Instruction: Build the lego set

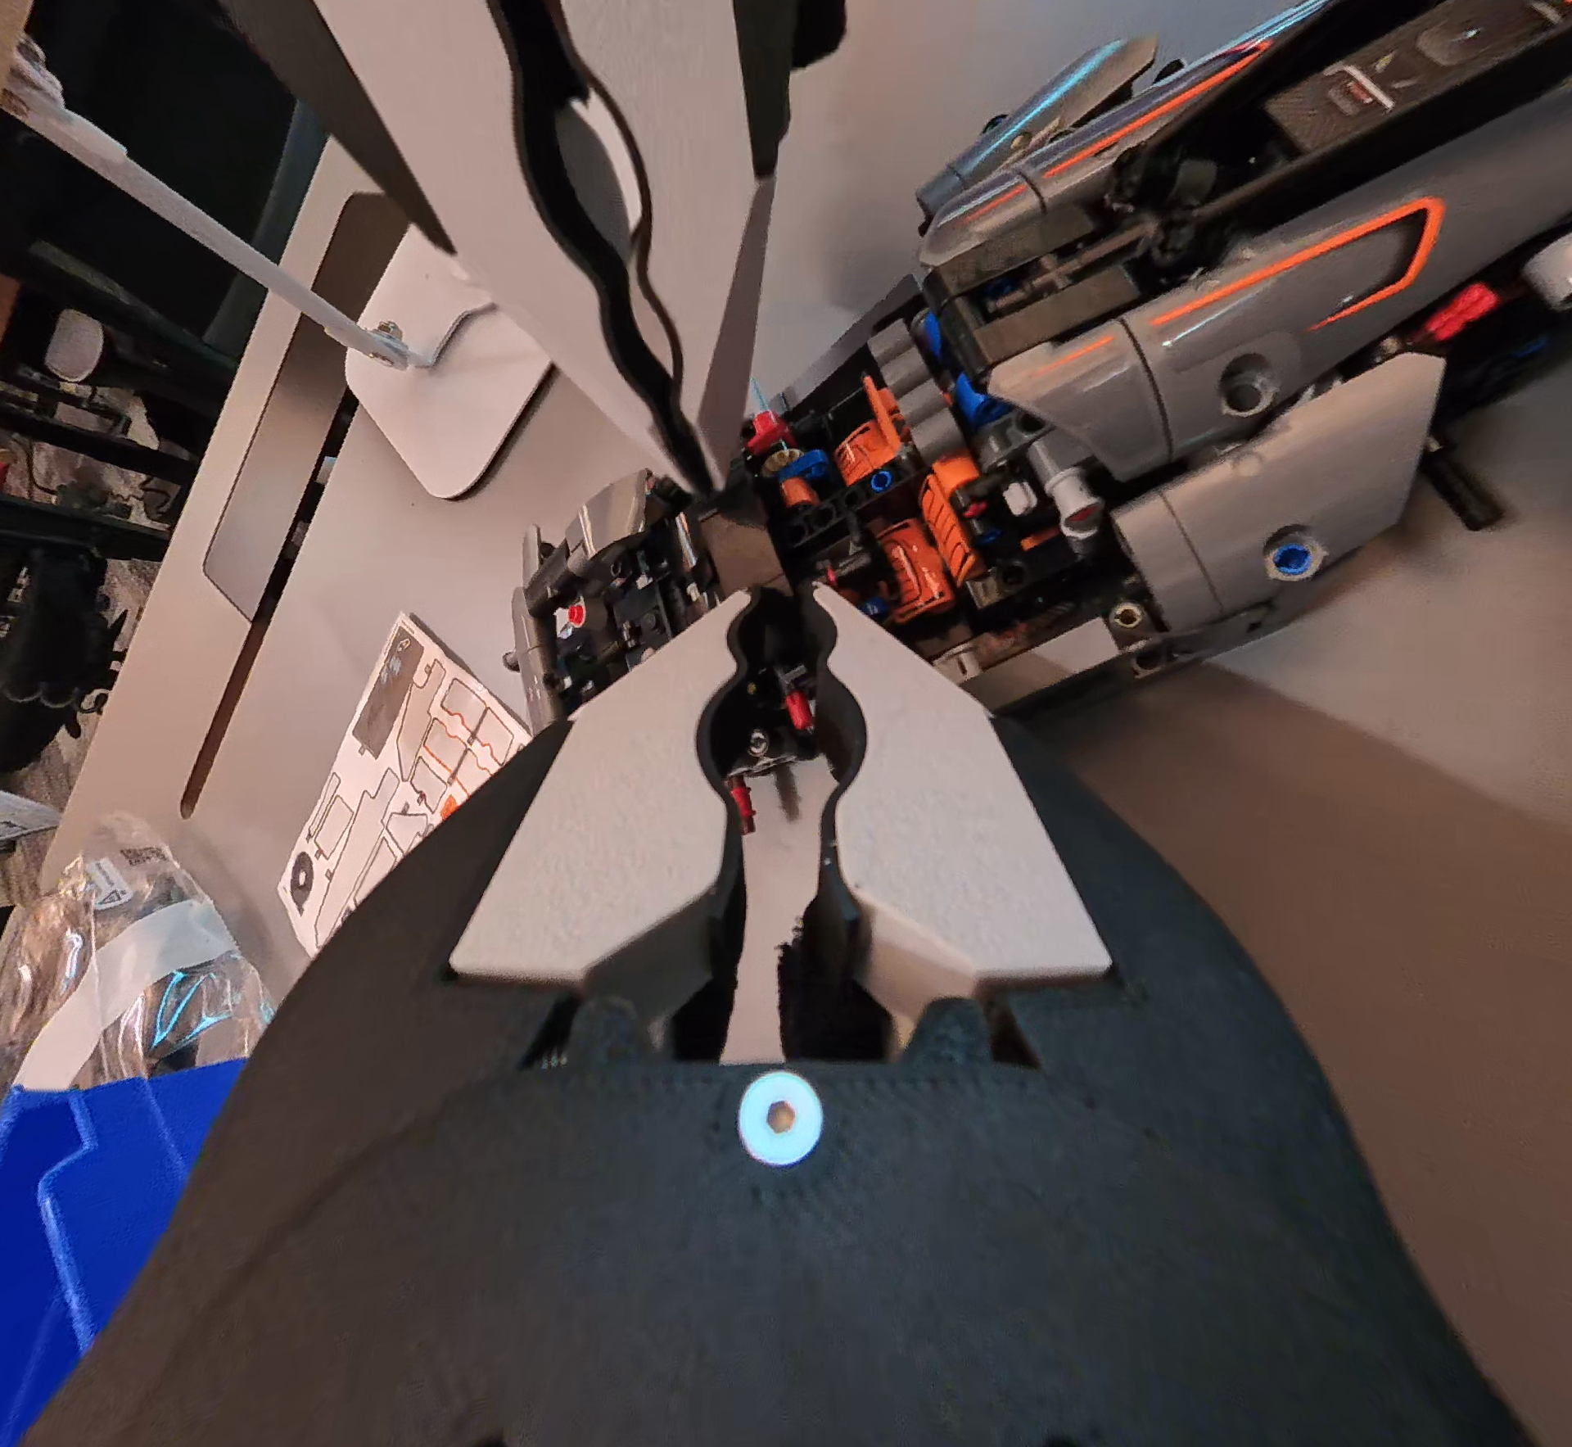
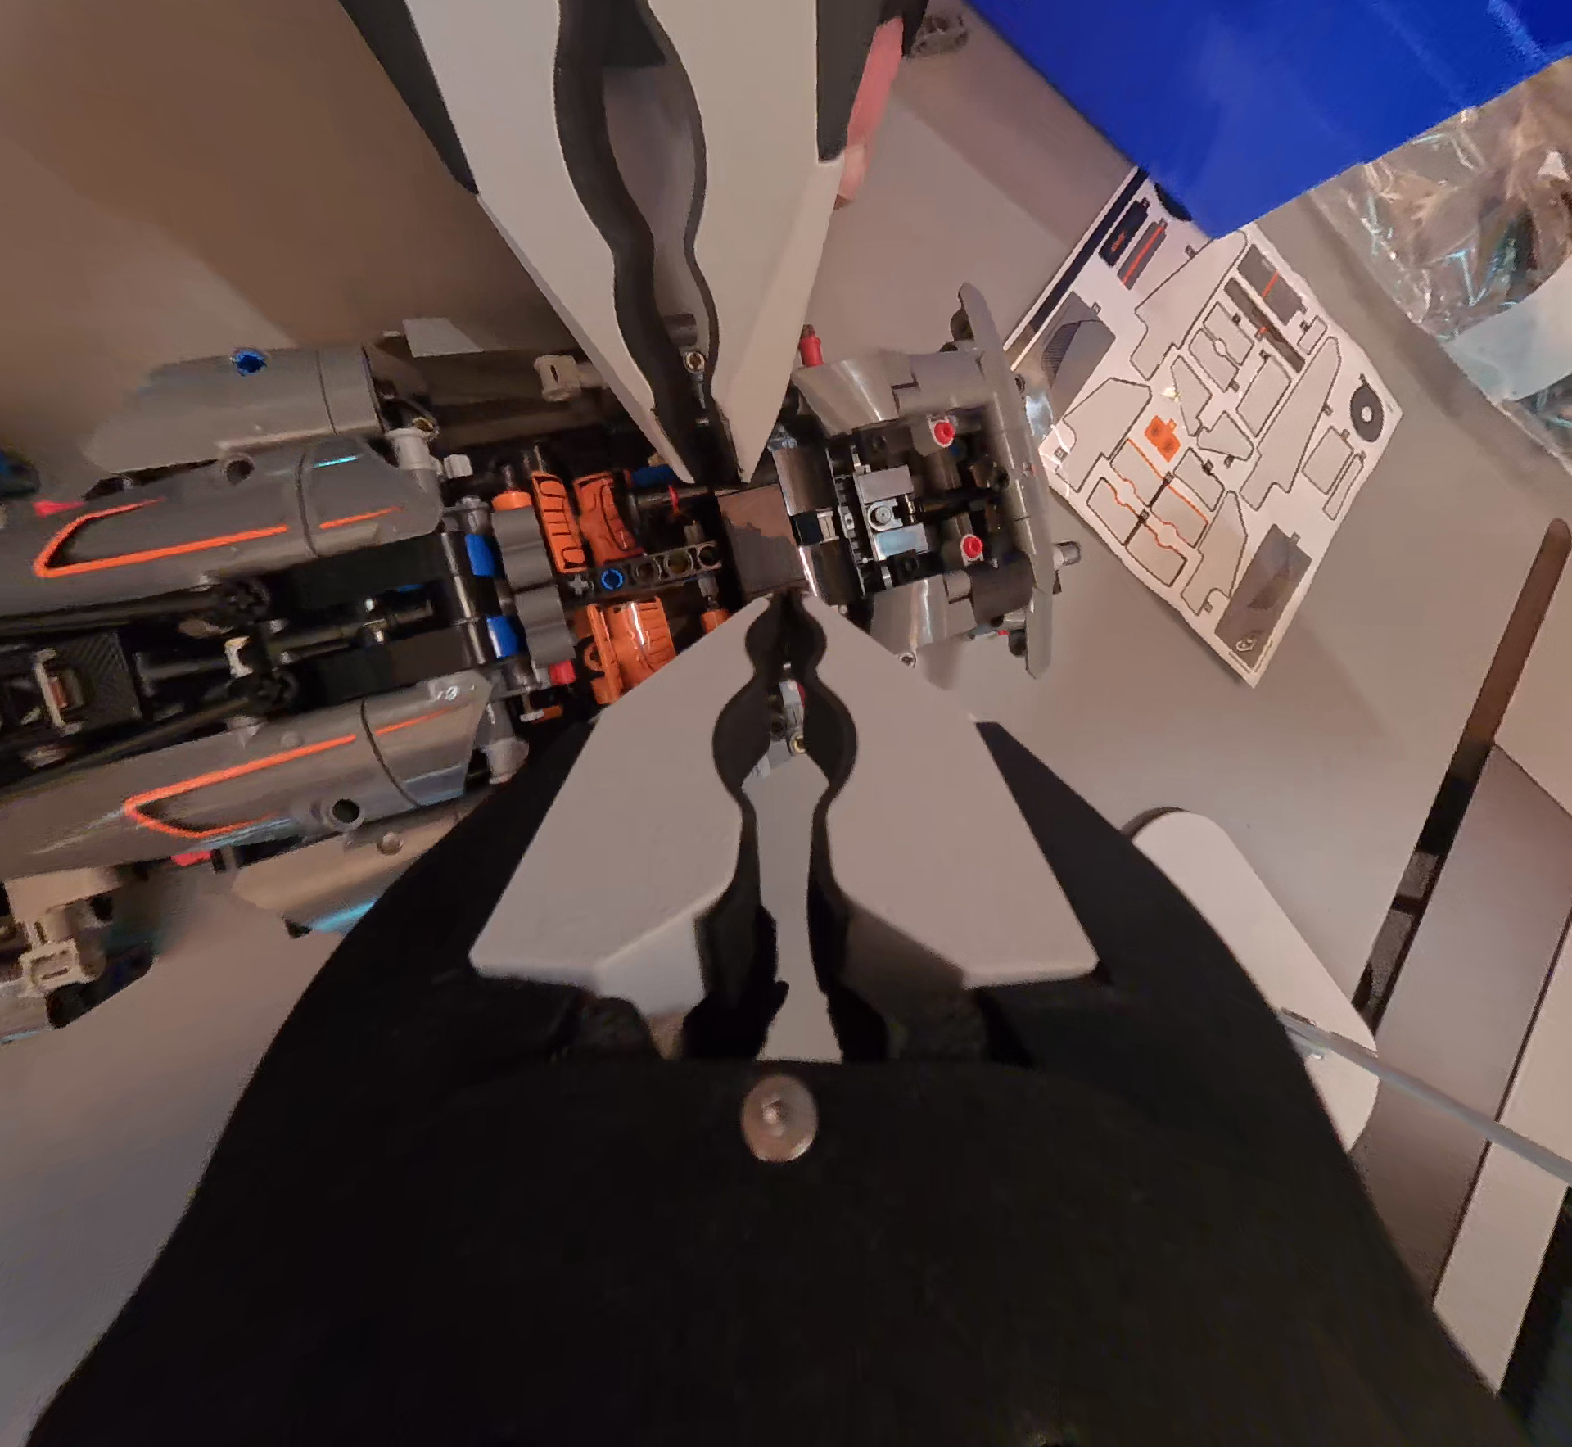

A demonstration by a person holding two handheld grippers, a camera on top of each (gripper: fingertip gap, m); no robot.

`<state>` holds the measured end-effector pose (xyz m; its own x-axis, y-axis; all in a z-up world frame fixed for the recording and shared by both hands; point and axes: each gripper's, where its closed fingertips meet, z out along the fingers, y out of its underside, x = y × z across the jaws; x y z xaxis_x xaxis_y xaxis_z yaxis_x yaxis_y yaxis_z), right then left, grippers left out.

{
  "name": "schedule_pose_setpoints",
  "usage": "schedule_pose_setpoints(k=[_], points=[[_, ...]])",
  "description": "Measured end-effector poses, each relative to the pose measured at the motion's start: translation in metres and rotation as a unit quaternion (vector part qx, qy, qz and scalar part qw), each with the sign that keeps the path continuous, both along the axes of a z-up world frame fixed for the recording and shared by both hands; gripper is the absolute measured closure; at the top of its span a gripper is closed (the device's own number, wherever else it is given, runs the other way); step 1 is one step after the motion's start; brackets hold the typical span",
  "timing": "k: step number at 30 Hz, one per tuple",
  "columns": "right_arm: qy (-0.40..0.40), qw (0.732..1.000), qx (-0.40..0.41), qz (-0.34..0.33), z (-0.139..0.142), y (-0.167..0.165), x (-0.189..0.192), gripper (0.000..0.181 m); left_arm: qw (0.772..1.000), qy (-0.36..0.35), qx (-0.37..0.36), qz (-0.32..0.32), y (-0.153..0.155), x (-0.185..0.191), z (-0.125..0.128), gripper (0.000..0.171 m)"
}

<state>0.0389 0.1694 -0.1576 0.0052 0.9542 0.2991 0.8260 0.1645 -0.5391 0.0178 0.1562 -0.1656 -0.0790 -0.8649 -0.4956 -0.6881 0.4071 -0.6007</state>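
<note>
A grey, black and orange Lego car [image 1: 1191, 351] lies on the white table [image 1: 1276, 768], with its engine bay open. It also shows in the right wrist view [image 2: 255, 555]. Its grey rear section [image 1: 595, 538] [image 2: 936, 521] joins the body at a dark square block [image 2: 757, 547]. My left gripper [image 1: 784, 594] reaches this joint from one side and is shut on a black part of the model with red pins. My right gripper [image 2: 784, 600] comes from the opposite side, with its tips together at the block's edge. Each gripper shows in the other's view, the right [image 1: 710, 480] and the left [image 2: 714, 466].
A sticker sheet [image 1: 408, 776] [image 2: 1208, 419] lies beside the rear section. A blue bin [image 1: 76, 1202] [image 2: 1276, 28] and clear bags of parts [image 1: 128, 938] [image 2: 1489, 215] sit past it. A white stand base [image 1: 451, 394] [image 2: 1233, 938] rests on the table. Both grippers' tips are close together, under 4 cm apart.
</note>
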Motion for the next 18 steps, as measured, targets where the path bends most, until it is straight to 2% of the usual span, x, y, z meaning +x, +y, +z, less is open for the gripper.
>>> schedule_pose_setpoints(k=[10, 18], points=[[0.0, 0.999, -0.028, -0.015, -0.0052, 0.0023, -0.0036, 0.181, 1.0, 0.001, -0.03, -0.001, -0.0002, 0.0015, -0.0006, 0.169], [-0.003, 0.996, -0.083, -0.037, -0.0068, 0.0042, -0.0059, 0.181, 0.996, -0.014, -0.091, 0.008, -0.0002, 0.0015, -0.0004, 0.17]])
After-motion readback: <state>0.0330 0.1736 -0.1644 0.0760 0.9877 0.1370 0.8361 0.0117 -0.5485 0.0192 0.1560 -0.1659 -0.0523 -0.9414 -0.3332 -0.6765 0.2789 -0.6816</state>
